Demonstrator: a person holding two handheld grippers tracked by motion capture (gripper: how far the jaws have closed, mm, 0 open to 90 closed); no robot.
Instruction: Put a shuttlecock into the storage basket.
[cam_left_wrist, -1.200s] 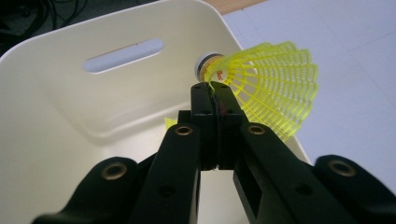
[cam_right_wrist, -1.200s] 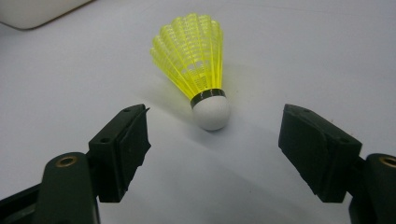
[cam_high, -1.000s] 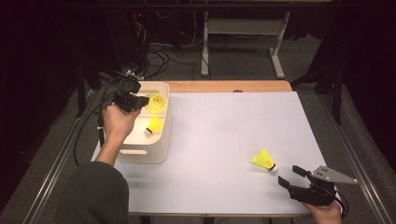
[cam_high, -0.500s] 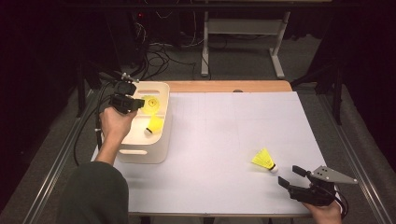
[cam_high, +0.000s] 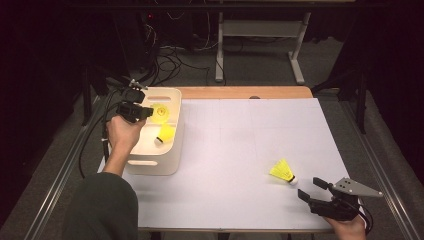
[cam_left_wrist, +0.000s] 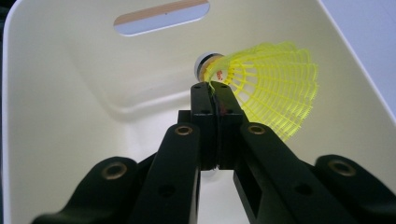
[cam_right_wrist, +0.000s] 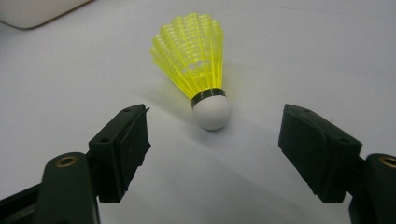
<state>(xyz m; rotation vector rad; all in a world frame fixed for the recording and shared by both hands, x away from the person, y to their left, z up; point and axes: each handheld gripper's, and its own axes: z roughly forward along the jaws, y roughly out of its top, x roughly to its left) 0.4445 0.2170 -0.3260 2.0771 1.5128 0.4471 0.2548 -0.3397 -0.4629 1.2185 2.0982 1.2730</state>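
Observation:
My left gripper (cam_high: 142, 111) hangs over the far end of a white bin (cam_high: 150, 162), shut on the skirt edge of a yellow shuttlecock (cam_high: 160, 111). Seen along its jaws, the left gripper (cam_left_wrist: 212, 88) pinches the shuttlecock (cam_left_wrist: 275, 93) near its white cork, inside the bin (cam_left_wrist: 70, 93). A second yellow shuttlecock (cam_high: 165, 134) lies on the bin floor. A third shuttlecock (cam_high: 282, 171) lies on the white table, cork toward my right gripper (cam_high: 312, 189), which stands open just short of it. In the right gripper view that shuttlecock (cam_right_wrist: 201, 60) lies ahead of the open right gripper (cam_right_wrist: 219, 137), untouched.
The white table top (cam_high: 240, 150) stretches between bin and right gripper. A wooden strip (cam_high: 245, 92) runs along its far edge. Metal rails (cam_high: 65, 170) flank the table, with cables and a stand on the floor behind.
The left gripper has shifted slightly over the bin with the shuttlecock still pinched. The right gripper and the shuttlecock on the table have stayed put.

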